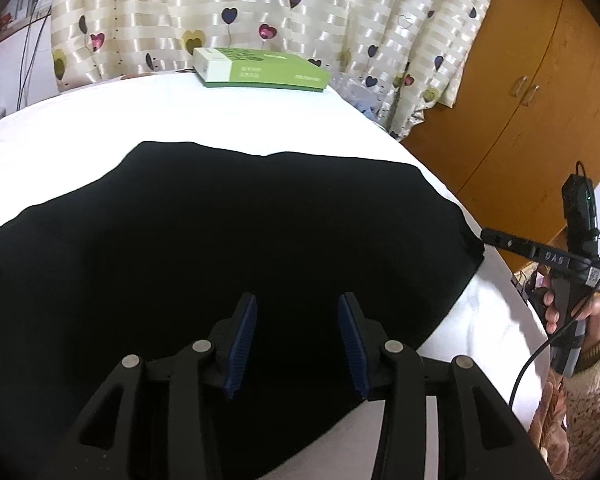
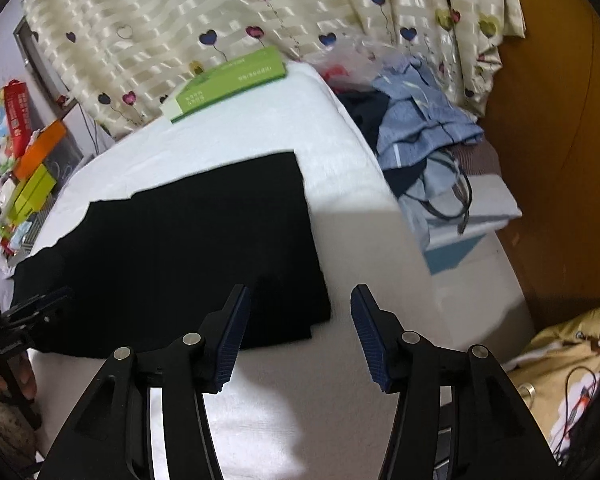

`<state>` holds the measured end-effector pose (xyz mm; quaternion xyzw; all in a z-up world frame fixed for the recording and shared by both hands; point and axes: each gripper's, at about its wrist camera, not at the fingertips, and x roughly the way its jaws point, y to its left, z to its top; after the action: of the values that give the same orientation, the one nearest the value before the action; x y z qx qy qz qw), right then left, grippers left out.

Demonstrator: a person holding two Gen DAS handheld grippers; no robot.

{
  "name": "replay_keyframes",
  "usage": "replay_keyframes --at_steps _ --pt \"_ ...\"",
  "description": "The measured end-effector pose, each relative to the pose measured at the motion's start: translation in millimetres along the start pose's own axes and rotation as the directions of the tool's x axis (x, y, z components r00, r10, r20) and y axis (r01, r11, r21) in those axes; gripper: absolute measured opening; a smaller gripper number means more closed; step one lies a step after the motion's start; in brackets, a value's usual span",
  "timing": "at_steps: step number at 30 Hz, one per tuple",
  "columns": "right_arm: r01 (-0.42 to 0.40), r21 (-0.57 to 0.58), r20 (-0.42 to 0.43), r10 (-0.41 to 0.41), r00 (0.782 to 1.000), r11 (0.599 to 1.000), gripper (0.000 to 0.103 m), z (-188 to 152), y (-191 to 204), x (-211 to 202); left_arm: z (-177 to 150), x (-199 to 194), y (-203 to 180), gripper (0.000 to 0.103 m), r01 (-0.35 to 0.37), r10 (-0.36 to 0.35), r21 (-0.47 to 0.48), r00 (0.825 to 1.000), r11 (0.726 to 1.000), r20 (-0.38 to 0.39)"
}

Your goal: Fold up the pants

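— How are the grippers standing?
— The left gripper point(image 1: 298, 312) is tilting downward, jaws parted, empty. The right gripper point(image 2: 300, 306) is doing likewise, a hand point(image 1: 556, 312) gripping its handle.

One black pants point(image 1: 228, 248), one green box point(image 1: 260, 70), two tongs, one curtain point(image 1: 260, 8), one wardrobe point(image 1: 512, 80)

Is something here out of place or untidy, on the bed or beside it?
The black pants lie flat and neat on the white bed. A green box sits at the far edge, and a heap of blue clothes lies crumpled beside the bed.
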<state>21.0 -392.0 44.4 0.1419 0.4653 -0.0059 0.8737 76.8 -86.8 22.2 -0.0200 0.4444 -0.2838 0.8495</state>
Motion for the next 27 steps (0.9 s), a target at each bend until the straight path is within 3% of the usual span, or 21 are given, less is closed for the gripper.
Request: replay_keyframes --at_steps 7,14,19,27 --pt "-0.059 -0.02 0.012 0.059 0.998 0.998 0.054 -9.3 21.3 1.1 -5.5 -2.7 -6.0 0.046 0.018 -0.018 0.008 1.0 1.0 -0.004" --pt "-0.213 0.142 0.072 0.204 0.976 0.967 0.054 -34.5 14.8 -8.5 -8.0 -3.1 -8.9 0.046 0.025 -0.024 0.017 1.0 1.0 -0.008" --pt "-0.239 0.146 0.096 0.227 0.969 0.96 0.054 -27.2 16.9 -2.2 -7.6 -2.5 -9.5 0.046 0.025 -0.024 0.021 1.0 0.999 -0.012" --pt "-0.268 0.268 0.143 0.237 0.961 0.925 0.054 -3.5 -2.8 10.6 -7.9 -0.7 -12.2 0.046 0.021 -0.021 0.024 1.0 0.999 -0.016"
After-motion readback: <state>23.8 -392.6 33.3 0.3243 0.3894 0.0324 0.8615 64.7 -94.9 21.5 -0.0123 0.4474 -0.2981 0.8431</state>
